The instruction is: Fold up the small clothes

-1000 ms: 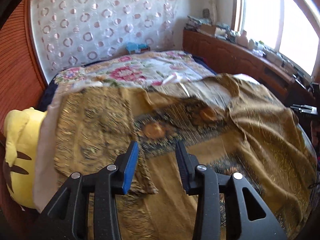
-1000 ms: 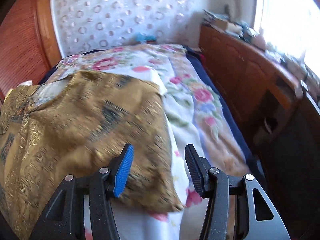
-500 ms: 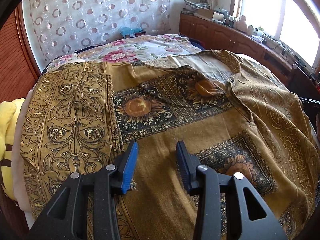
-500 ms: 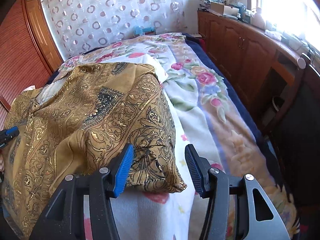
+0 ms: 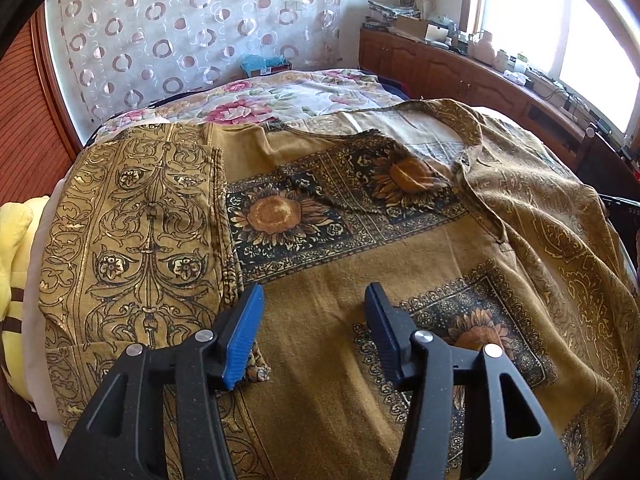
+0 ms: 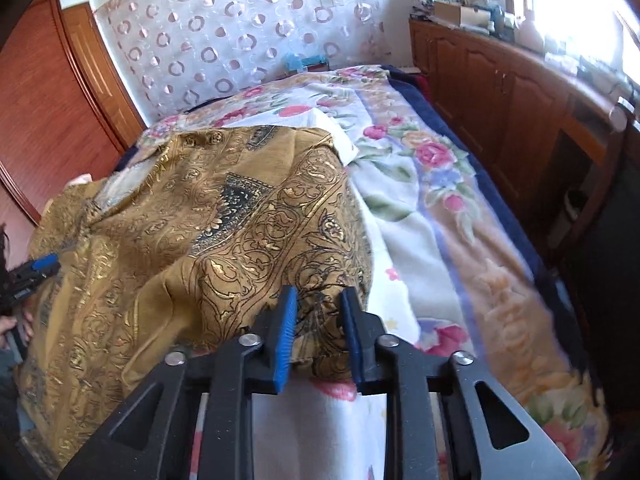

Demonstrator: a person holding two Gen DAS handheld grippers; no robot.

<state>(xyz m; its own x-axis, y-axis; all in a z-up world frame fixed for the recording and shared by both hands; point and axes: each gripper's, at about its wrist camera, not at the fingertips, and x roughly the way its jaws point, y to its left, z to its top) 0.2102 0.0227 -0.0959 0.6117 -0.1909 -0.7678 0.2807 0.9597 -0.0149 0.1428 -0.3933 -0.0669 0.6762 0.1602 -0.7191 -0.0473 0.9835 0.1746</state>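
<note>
Left wrist view: looks forward and down along the left gripper (image 5: 312, 328) from close above the gold sunflower-print garment (image 5: 320, 272), facing the circle-patterned curtain (image 5: 192, 40).

Right wrist view: sits low at the garment's edge (image 6: 200, 240), facing the same curtain (image 6: 248, 32).

Shared: garment, curtain, floral bedspread (image 5: 280, 96) (image 6: 420, 200), wooden cabinets (image 5: 440, 68) (image 6: 500, 92).

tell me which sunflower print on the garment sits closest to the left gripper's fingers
The lower sunflower, just right of the left gripper on the golden-brown garment. The other two sunflowers sit farther up, toward the neckline.
</note>
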